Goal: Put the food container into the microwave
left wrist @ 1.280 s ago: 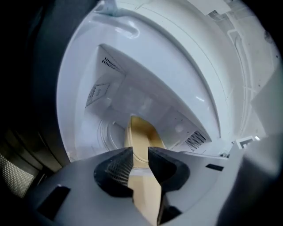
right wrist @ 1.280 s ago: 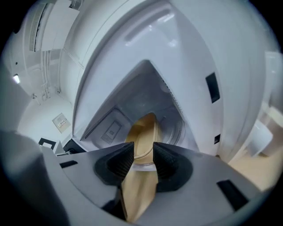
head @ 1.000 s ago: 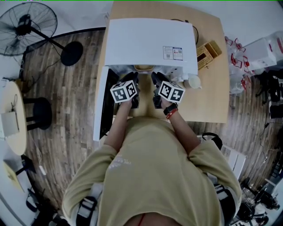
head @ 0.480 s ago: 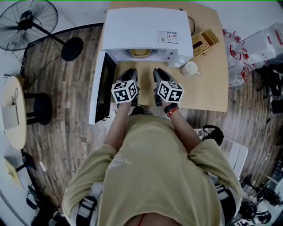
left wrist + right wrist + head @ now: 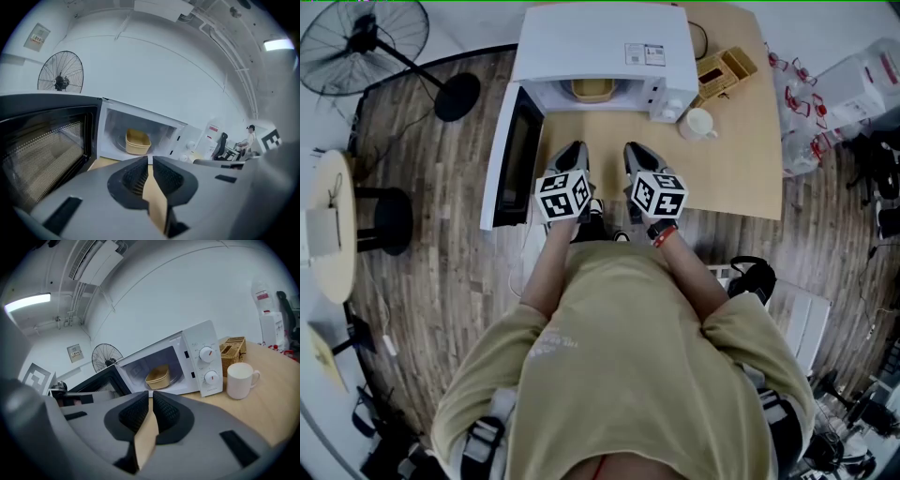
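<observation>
A tan food container (image 5: 592, 89) (image 5: 138, 142) (image 5: 158, 376) sits inside the white microwave (image 5: 605, 42) (image 5: 197, 348), on its turntable. The microwave door (image 5: 508, 155) (image 5: 44, 145) stands swung open to the left. My left gripper (image 5: 574, 157) (image 5: 150, 161) and right gripper (image 5: 636, 155) (image 5: 151, 398) hover side by side over the wooden table (image 5: 741, 141), well back from the microwave opening. Both have their jaws closed together with nothing between them.
A white mug (image 5: 698, 123) (image 5: 241, 379) stands right of the microwave, a wicker box (image 5: 724, 72) (image 5: 233, 348) behind it. A floor fan (image 5: 370, 33) (image 5: 60, 79) and a black stool (image 5: 382, 220) stand left of the table. Bags and clutter lie at right.
Both grippers have drawn back from the microwave opening toward the table's near edge. The container stays inside the microwave, now plainly visible.
</observation>
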Action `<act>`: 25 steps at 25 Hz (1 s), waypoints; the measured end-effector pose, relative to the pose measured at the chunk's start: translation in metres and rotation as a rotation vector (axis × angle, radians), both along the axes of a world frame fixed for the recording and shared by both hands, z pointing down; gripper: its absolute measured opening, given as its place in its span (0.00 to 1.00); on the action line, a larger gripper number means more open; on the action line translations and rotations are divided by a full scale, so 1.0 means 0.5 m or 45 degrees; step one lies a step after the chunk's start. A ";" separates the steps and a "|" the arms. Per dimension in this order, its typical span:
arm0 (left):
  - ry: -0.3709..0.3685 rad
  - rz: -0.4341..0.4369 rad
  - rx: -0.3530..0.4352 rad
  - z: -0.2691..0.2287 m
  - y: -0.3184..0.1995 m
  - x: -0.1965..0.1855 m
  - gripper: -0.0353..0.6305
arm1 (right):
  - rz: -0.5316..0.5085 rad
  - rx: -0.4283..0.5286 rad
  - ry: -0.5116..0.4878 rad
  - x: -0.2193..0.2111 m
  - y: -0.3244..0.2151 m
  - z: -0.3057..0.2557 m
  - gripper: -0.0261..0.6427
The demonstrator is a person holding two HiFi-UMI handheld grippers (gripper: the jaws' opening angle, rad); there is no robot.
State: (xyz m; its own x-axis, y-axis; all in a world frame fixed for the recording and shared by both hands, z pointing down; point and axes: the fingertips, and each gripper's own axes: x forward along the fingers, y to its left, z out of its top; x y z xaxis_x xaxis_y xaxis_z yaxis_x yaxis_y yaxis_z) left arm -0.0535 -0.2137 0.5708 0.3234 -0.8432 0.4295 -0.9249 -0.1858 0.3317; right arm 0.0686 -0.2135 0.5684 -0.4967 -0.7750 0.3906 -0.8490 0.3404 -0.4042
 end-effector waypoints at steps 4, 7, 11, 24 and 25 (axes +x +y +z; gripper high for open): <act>-0.009 -0.007 0.007 -0.005 0.048 0.011 0.10 | -0.013 0.017 0.010 0.009 0.041 -0.005 0.09; -0.025 -0.023 0.017 -0.010 0.079 0.011 0.09 | -0.022 0.026 0.008 0.012 0.065 -0.011 0.08; -0.039 -0.046 0.024 -0.014 0.116 0.011 0.09 | -0.044 0.032 0.007 0.015 0.095 -0.014 0.08; -0.087 -0.015 -0.002 -0.007 0.206 0.038 0.09 | -0.025 0.002 -0.056 0.036 0.175 0.001 0.08; -0.096 -0.001 -0.008 -0.004 0.211 0.043 0.09 | -0.015 -0.004 -0.066 0.041 0.180 0.005 0.08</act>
